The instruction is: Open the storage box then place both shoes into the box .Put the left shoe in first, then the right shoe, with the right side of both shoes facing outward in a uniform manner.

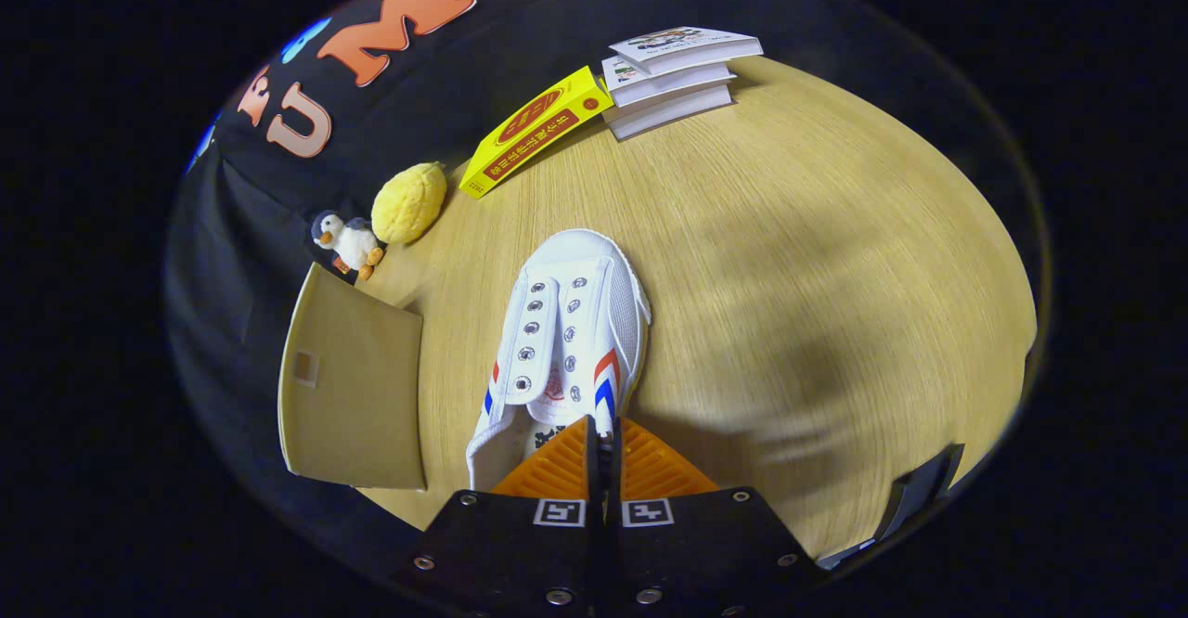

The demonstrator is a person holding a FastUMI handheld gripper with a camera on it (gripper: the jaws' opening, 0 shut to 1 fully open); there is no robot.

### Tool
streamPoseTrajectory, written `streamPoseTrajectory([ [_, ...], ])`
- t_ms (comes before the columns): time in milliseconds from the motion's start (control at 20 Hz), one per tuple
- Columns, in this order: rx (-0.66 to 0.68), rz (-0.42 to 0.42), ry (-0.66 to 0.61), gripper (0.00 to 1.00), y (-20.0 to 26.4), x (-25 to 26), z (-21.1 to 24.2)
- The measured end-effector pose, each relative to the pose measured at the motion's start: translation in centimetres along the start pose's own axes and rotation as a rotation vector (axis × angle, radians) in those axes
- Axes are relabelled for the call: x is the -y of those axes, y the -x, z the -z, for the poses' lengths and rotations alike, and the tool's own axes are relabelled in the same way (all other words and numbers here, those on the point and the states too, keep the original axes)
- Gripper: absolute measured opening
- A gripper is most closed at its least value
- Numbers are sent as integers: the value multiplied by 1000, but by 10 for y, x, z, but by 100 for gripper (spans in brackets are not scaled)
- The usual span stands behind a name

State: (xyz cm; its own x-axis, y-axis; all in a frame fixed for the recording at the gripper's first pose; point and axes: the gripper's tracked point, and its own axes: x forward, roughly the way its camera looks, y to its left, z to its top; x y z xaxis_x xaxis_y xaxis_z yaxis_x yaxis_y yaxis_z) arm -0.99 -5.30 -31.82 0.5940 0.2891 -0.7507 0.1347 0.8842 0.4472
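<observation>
Gripper (603, 432) jaws together, clamped on right collar edge of white shoe (568, 330); heel hidden behind fingers. Shoe toe points far, over table (817, 256). Storage box (353, 386) near-left, partly cut off.

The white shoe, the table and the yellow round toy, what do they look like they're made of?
White shoe: likely canvas, matte with a mesh-like weave, metal-looking eyelets, held at its collar by the gripper, jaws closed together on it. Table: wood or wood-look laminate, fine grain lines and a soft sheen. Yellow plush toy: apparently fuzzy fabric, judging by its nubbly surface.
</observation>
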Motion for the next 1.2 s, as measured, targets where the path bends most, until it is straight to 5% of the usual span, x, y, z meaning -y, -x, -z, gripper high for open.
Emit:
streamPoseTrajectory([
  [750, 144, -168, 23, 0, 57, -188, -39],
  [1200, 142, -199, 101, 0, 47, -306, -11],
])
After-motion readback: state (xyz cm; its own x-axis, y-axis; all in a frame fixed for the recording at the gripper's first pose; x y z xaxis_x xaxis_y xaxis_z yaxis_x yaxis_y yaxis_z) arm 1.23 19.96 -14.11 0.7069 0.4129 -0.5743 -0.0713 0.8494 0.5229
